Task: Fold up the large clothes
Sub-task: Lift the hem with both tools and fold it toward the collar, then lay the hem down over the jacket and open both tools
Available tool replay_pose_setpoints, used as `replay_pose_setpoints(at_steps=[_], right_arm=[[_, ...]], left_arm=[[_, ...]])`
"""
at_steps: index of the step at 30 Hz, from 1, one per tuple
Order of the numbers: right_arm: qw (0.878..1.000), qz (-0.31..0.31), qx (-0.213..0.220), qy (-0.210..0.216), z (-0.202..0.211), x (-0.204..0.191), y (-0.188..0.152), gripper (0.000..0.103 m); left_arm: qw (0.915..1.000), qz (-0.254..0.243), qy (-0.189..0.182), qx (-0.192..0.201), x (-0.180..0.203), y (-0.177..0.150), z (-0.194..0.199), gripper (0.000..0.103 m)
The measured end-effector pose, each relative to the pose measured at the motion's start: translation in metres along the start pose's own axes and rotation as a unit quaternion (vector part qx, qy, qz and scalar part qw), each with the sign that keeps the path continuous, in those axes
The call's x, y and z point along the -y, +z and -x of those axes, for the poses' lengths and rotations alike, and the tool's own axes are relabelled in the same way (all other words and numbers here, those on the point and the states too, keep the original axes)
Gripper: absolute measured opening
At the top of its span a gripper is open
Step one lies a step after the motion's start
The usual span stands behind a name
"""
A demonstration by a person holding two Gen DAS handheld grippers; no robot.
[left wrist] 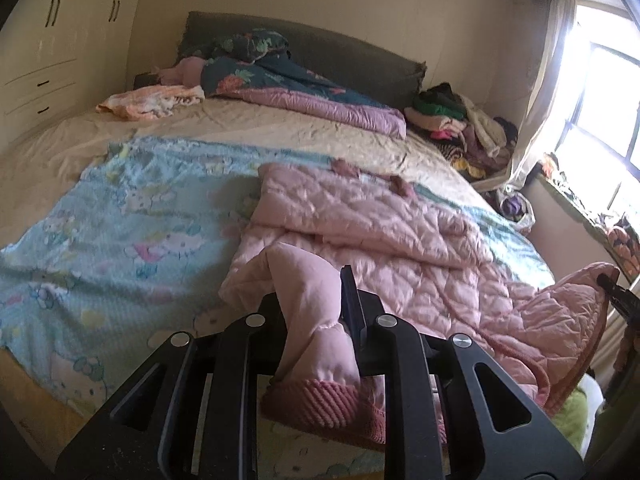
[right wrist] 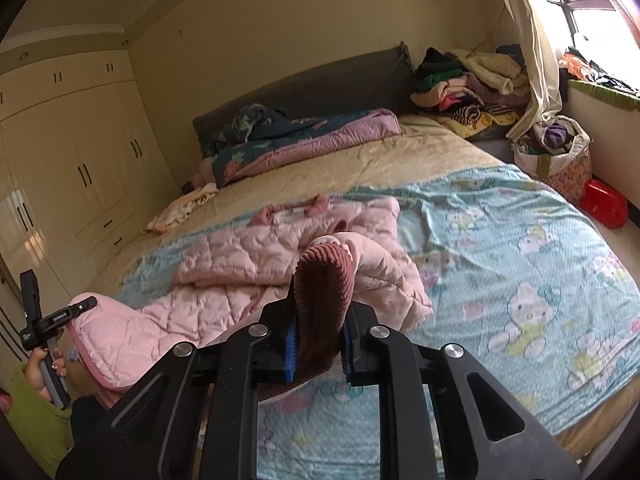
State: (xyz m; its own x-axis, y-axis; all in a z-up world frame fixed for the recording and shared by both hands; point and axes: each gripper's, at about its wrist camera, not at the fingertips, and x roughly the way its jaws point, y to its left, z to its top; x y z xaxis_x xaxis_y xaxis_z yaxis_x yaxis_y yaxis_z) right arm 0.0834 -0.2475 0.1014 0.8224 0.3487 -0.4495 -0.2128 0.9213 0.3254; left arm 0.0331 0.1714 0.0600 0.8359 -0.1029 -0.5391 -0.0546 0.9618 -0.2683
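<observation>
Quilted pink jacket (left wrist: 380, 232) spread across the foot half of the bed, lying on a pale blue cartoon-print sheet (left wrist: 120, 216) that covers a beige mattress cover (left wrist: 280, 128). The collar end, with two small darker tabs, points toward the headboard (left wrist: 340, 52); the hem end is raised toward the viewer.

Left gripper (left wrist: 316, 312): jaws closed down on a fold of the pink shell just above the ribbed hem band (left wrist: 320, 404), which hangs below the fingers. Right gripper (right wrist: 320, 340): jaws likewise pinched shut, holding a bunched section of dark rose ribbing (right wrist: 324, 280) between the blue pads (right wrist: 291, 344). In the right wrist view the left gripper appears at the far left, held by the person's hand (right wrist: 44, 372), with the hem stretched between the two tools.

Handling, as judged from these views: the garment looks soft, puffy and light, with a smooth, probably slippery outer fabric that sags between the grips and creases freely. The ribbed hem offers the firmer, less slippery hold; grips at the two hem corners should let the lower half be carried toward the collar in one fold. Padding may spring back, so the fold will likely need pressing flat.
</observation>
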Motion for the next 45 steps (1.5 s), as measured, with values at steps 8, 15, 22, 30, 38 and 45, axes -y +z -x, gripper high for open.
replay_pose_setpoints(at_steps=[8,15,22,30,38,45], right_arm=[[1.000,-0.005,0.029,-0.002,-0.005,-0.001,0.031,0.015],[0.998,-0.023,0.051,0.004,-0.013,-0.001,0.060,0.015],[0.998,-0.022,0.062,0.003,-0.030,-0.003,0.088,0.015],[0.998,-0.038,0.055,-0.001,-0.055,0.004,0.115,0.015],[0.998,-0.047,0.040,-0.015,-0.084,0.013,0.138,0.015],[0.998,-0.030,0.036,-0.039,-0.118,0.013,0.161,0.015]], left_arm=[[0.9996,0.011,-0.008,0.027,0.004,0.033,-0.003,0.012],[0.9990,0.008,-0.009,0.043,0.012,0.062,-0.009,0.012],[0.9988,0.003,0.002,0.050,0.018,0.087,-0.022,0.012],[0.9986,-0.001,0.016,0.051,0.021,0.111,-0.043,0.012],[0.9984,0.002,0.032,0.047,0.021,0.134,-0.067,0.013],[0.9976,0.007,0.049,0.050,0.018,0.154,-0.090,0.013]])
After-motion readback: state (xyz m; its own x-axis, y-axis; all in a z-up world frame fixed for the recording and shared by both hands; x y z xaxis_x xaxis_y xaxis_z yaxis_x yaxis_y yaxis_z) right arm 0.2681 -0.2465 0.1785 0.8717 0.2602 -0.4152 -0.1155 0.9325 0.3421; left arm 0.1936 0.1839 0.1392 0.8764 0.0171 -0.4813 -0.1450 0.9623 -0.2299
